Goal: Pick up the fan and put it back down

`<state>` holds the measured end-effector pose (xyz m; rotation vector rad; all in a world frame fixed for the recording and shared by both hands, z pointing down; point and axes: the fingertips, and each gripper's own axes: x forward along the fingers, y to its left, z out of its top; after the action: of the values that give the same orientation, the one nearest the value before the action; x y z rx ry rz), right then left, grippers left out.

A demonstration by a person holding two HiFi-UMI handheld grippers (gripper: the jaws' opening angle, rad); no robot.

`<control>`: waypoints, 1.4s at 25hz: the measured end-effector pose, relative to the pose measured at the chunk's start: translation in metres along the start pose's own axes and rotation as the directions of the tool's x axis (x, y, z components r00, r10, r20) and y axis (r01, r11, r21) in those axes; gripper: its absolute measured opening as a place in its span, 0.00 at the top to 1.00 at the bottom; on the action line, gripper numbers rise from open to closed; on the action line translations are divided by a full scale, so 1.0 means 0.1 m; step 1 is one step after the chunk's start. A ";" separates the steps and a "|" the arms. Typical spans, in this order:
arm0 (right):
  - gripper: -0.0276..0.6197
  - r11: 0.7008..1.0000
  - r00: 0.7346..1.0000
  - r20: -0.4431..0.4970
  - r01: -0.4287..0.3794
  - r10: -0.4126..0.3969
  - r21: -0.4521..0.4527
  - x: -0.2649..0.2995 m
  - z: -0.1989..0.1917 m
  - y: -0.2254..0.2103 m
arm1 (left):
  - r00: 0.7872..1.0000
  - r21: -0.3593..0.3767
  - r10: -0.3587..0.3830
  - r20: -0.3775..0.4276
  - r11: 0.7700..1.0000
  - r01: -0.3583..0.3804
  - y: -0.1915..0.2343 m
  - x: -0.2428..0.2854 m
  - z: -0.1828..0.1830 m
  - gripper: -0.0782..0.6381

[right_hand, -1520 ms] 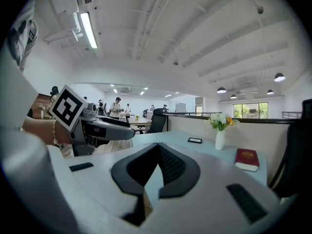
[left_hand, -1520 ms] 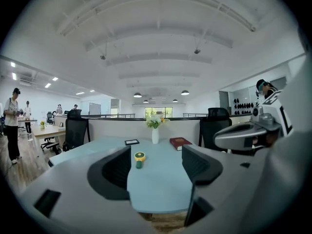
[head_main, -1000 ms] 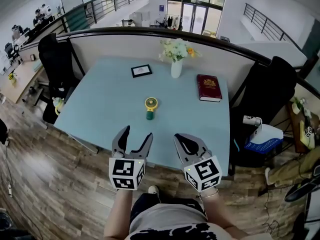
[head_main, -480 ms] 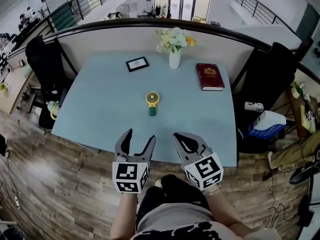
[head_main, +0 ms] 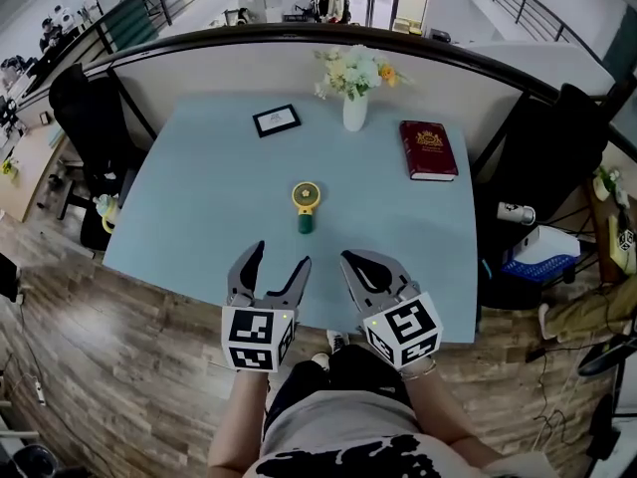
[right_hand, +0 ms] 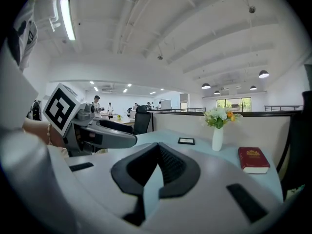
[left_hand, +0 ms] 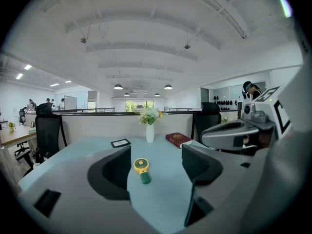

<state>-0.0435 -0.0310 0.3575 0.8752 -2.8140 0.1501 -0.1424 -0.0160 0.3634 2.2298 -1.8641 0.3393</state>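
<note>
The fan (head_main: 306, 205), a small yellow head on a green handle, lies flat in the middle of the light blue table (head_main: 199, 197). Both grippers hang over the table's near edge, well short of the fan. My left gripper (head_main: 274, 265) is open and empty, and the fan (left_hand: 142, 168) shows between its jaws in the left gripper view, some way ahead. My right gripper (head_main: 348, 260) stands to the fan's right with its jaw tips together and nothing held. In the right gripper view the fan is hidden.
A white vase of flowers (head_main: 354, 108), a red book (head_main: 429, 150) and a small black picture frame (head_main: 277, 119) stand at the table's far side before a low partition. Black chairs flank the table (head_main: 85, 118) (head_main: 552, 147). A blue basket (head_main: 542, 262) sits on the floor at right.
The head view has shifted a little. Both grippers stay over the near table edge in the same states, and the fan has not moved.
</note>
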 end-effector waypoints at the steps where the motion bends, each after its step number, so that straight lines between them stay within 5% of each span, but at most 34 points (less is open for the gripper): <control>1: 0.95 1.000 1.000 0.005 -0.004 0.004 0.001 0.05 0.03 -0.05 | 1.000 0.000 -0.003 0.001 1.000 0.003 0.01 0.06 0.04 0.43; 13: 0.95 1.000 0.999 0.040 -0.028 0.028 -0.001 0.46 0.20 -0.50 | 0.999 0.037 -0.031 -0.017 0.999 0.031 0.07 0.70 0.25 0.43; 35: 0.95 0.994 0.995 -0.088 0.062 -0.054 0.093 0.83 -0.23 -0.67 | 0.985 -0.020 -0.096 -0.142 0.995 0.094 0.43 1.13 -0.15 0.43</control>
<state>-0.0686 -0.1285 0.4000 0.9468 -2.7183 0.3083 -0.1657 -0.1240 0.4132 2.2140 -1.6774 0.4557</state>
